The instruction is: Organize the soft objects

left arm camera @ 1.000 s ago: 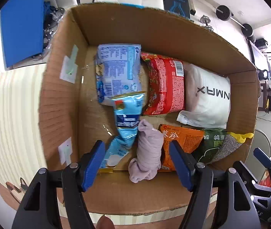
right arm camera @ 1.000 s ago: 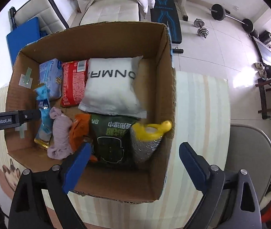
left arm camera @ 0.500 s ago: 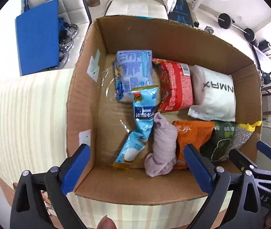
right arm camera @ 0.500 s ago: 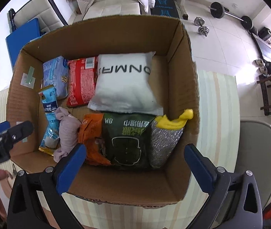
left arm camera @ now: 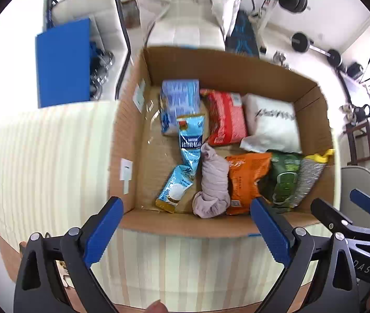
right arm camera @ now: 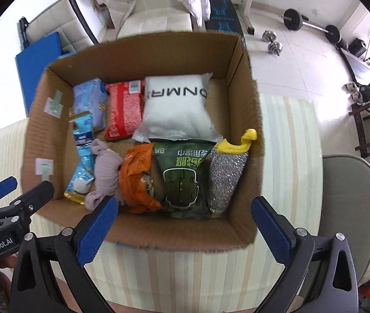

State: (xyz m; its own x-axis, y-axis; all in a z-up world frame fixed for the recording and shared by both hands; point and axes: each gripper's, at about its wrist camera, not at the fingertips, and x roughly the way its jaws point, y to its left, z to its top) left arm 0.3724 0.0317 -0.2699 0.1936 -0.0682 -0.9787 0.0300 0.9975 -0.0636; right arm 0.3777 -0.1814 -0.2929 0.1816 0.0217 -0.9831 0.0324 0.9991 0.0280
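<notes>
Soft packs and a rolled cloth fill a cardboard box [right arm camera: 239,83] on a striped tablecloth [left arm camera: 54,156].

Along the far wall lie a pale blue pack [left arm camera: 178,104], a red pack [left arm camera: 226,117] and a white pillow bag [right arm camera: 177,107], side by side. Along the near wall lie a light blue pouch [left arm camera: 185,167], a pinkish rolled cloth [left arm camera: 213,180], an orange pack [right arm camera: 139,180], a dark green pack [right arm camera: 182,180] and a silver scrubber with a yellow top [right arm camera: 228,174], which leans in the near right corner. The left side of the box floor is bare cardboard. The left gripper [left arm camera: 187,224] and right gripper [right arm camera: 185,221] both hang above the near rim, each spread wide and carrying nothing.
</notes>
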